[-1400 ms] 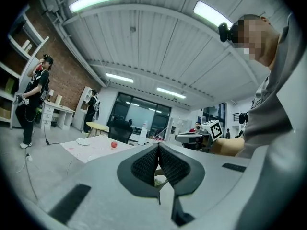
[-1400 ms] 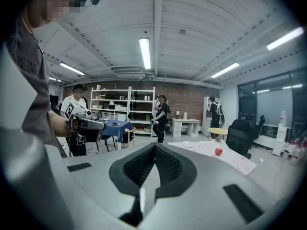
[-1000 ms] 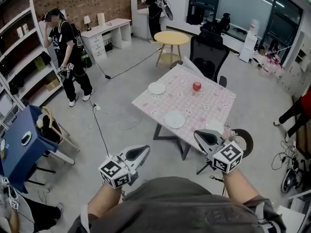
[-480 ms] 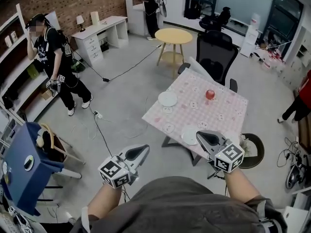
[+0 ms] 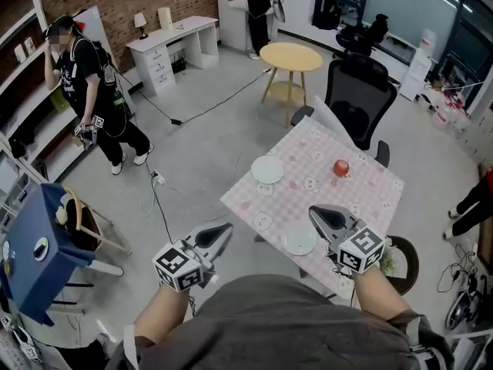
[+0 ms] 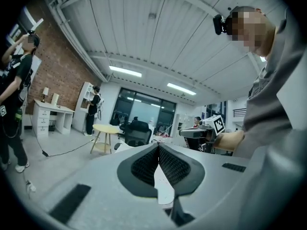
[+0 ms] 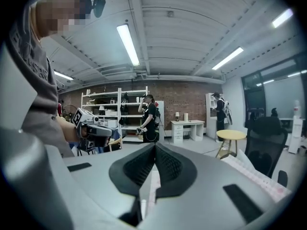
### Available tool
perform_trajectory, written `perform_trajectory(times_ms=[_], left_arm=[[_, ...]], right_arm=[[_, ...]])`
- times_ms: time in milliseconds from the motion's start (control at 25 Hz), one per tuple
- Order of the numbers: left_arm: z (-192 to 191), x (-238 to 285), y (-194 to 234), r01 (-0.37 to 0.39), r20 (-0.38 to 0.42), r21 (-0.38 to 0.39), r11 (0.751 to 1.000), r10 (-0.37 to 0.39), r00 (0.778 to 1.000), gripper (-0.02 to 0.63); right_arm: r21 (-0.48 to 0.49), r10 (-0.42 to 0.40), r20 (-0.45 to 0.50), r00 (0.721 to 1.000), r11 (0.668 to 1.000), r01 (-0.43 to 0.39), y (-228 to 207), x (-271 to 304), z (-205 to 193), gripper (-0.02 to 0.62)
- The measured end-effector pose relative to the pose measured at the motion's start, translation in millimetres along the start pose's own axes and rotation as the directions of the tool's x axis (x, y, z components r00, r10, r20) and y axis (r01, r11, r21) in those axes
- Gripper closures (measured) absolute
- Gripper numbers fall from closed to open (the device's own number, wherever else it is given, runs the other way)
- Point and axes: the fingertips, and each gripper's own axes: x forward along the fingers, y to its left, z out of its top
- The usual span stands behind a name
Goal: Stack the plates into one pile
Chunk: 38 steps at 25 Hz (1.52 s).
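Two white plates lie apart on a table with a pink checked cloth (image 5: 370, 187): a far plate (image 5: 267, 169) near the left corner and a near plate (image 5: 300, 242) by the front edge. A red apple (image 5: 340, 167) sits further back. My left gripper (image 5: 226, 228) is shut and empty, held over the floor left of the table. My right gripper (image 5: 313, 210) hovers above the table's front edge, just right of the near plate, its jaws shut with nothing between them. Each gripper view shows its own closed pads (image 6: 158, 147) (image 7: 155, 146).
A black office chair (image 5: 362, 91) stands behind the table, a round yellow table (image 5: 290, 56) beyond it. One person (image 5: 92, 91) stands at the left near shelves, and a second person (image 5: 258, 2) at the back. A blue table (image 5: 35, 241) is at the left, with a cable (image 5: 158, 199) on the floor.
I have walked closer to the pink table with both grippers held out in front. The near plate now lies just beside my right gripper. Both stay shut.
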Motion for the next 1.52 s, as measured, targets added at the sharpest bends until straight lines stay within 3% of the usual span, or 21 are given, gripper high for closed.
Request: perform_trajectory(times_ms=[160,280,480,640,880,1360,1400,1440,1520], left_arm=[[1.3,30.8,8.5,-0.061,0.008,-0.014,0.998,0.061,0.998,0.604],[0.3,53.3,18.1,-0.088,0.013,-0.046,0.995,0.088,0.996,0.604],[-6.7,73.7,48.0,-0.082,-0.016,-0.078,0.994,0.081,0.997,0.604],[-9.6,76.5,78.1,-0.044,-0.025,-0.099,0.994,0.042,0.999,0.604],[-2.4,66.1,101.1,0.035,-0.049,-0.042,0.998,-0.037,0.998,0.604],[-18.4,94.0,137.0,-0.001,-0.15,-0.042,0.999,-0.006,0.989,0.603],[-22.8,101.9,142.3,0.004,-0.177,-0.04,0.999,-0.011,0.984,0.591],[-28.2,110.9,148.4,0.012,-0.208,-0.042,0.999,-0.021,0.978,0.501],[-40.6,130.9,165.1,0.023,-0.27,-0.053,0.998,-0.036,0.962,0.445]], right_arm=[[-0.02,0.072,0.016,0.997,0.997,-0.072,-31.0,7.0,3.1,0.601],[-0.002,0.082,0.028,0.996,0.997,-0.082,-56.4,11.1,-1.7,0.601],[0.037,0.055,0.034,0.998,0.998,-0.056,-75.6,17.5,-10.5,0.603],[0.054,-0.024,0.038,0.999,0.998,0.021,-77.0,28.1,-14.8,0.603],[0.076,-0.125,0.038,0.991,0.99,0.122,-69.1,49.7,-15.5,0.603],[0.072,-0.126,0.041,0.991,0.99,0.123,-84.3,50.2,-15.0,0.603],[0.073,-0.124,0.04,0.991,0.99,0.121,-87.3,50.6,-16.8,0.601],[0.077,-0.124,0.038,0.992,0.99,0.12,-90.6,51.7,-18.5,0.603],[0.081,-0.122,0.031,0.992,0.99,0.119,-97.3,55.8,-21.7,0.601]])
